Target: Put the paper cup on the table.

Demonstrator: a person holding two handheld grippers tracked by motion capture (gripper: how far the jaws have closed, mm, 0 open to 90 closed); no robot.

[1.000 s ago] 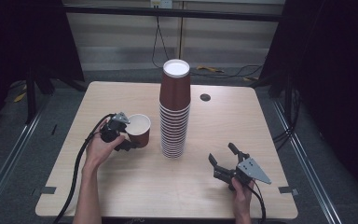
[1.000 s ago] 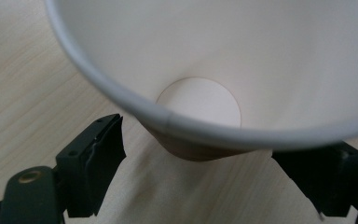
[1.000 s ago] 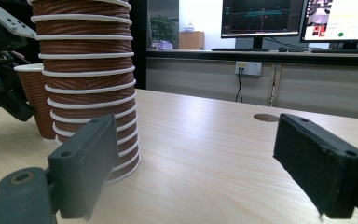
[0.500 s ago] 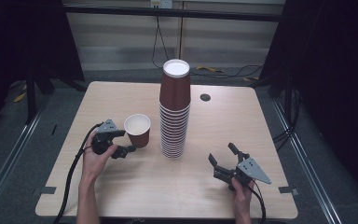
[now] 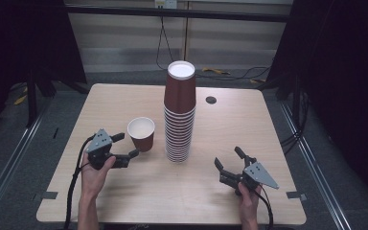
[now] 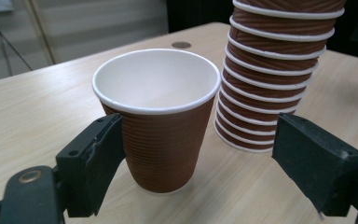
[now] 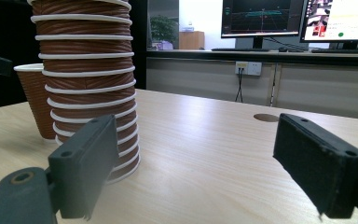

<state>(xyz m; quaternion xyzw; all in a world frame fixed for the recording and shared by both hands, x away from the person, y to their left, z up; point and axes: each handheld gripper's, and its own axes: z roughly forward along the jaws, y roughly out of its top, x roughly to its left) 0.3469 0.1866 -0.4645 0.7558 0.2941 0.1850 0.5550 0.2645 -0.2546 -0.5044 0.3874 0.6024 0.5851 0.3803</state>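
Observation:
A tall stack of brown ribbed paper cups [image 5: 179,115] stands upright at the table's middle. One single brown cup [image 5: 141,134] with a white inside stands upright just left of it. My left gripper [image 5: 126,145] is open just left of and nearer than that cup. In the left gripper view the cup [image 6: 156,116] stands just ahead of the spread jaws of the left gripper [image 6: 198,135], close by the left one, with the stack [image 6: 270,70] behind at right. My right gripper [image 5: 227,158] is open and holds nothing, right of the stack's base. The right gripper view shows the right gripper [image 7: 191,140], the stack [image 7: 86,70] and the cup [image 7: 32,98].
A small round dark hole [image 5: 211,100] lies in the wooden table [image 5: 249,124] behind and right of the stack. Black cables trail from both grippers toward the near edge. Dark frame posts and floor rails flank the table.
The left gripper was at the single cup a second ago; it has opened and drawn back left and toward the person. The cup stays standing. The right gripper has not moved.

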